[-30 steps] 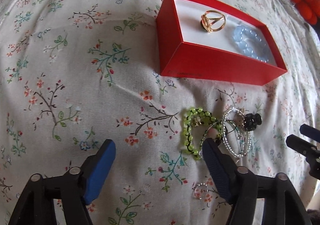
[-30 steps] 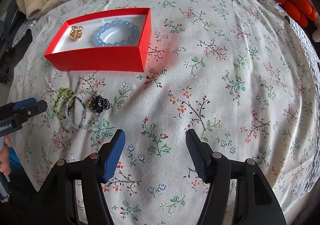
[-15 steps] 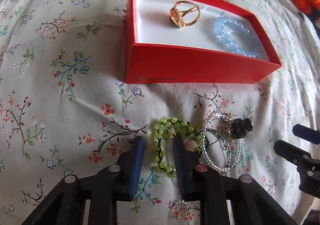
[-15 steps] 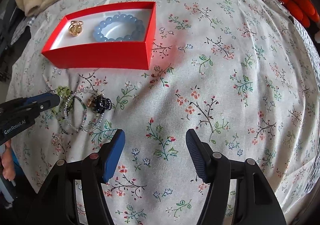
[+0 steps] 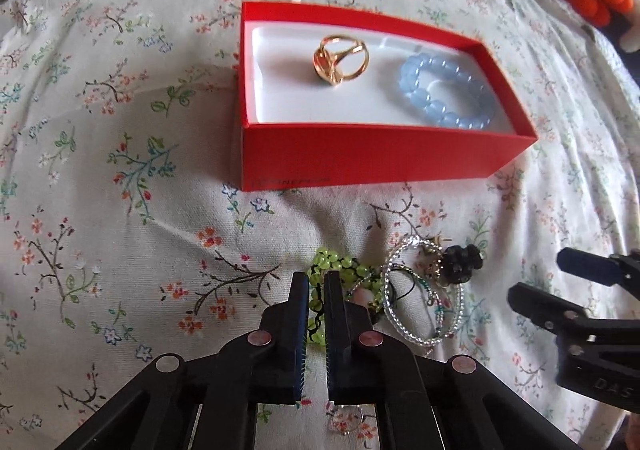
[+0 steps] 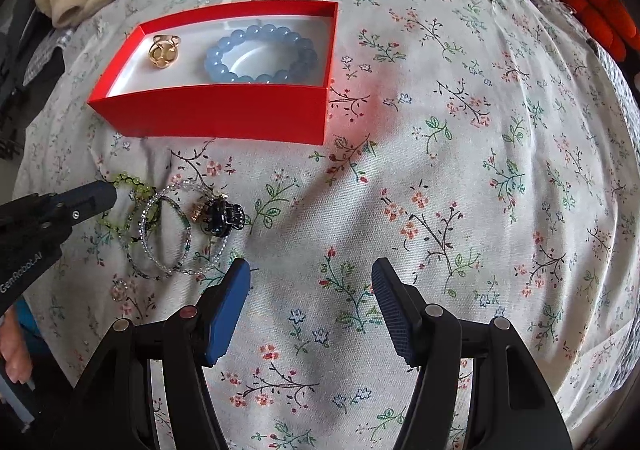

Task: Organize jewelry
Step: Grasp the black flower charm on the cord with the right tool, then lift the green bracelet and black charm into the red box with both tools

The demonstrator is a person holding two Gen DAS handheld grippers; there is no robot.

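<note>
- The left gripper (image 5: 316, 286), at the lower centre of the left wrist view, has its blue-padded jaws pinched together on the green beaded bracelet (image 5: 340, 264), which lies on the floral bedspread (image 5: 120, 170).
- Just right of that bracelet sits a tangle of clear beaded bangles (image 5: 424, 302) and a small black hair claw (image 5: 460, 256), touching one another.
- An open red cardboard box with a white lining (image 5: 360, 158) fills the upper centre of the frame; inside it a gold ring (image 5: 340, 58) lies left of a pale blue beaded bracelet (image 5: 448, 90).
- The right gripper (image 6: 312, 290), at the bottom of the right wrist view, stands wide apart over bare bedspread with nothing between its pads.
</note>
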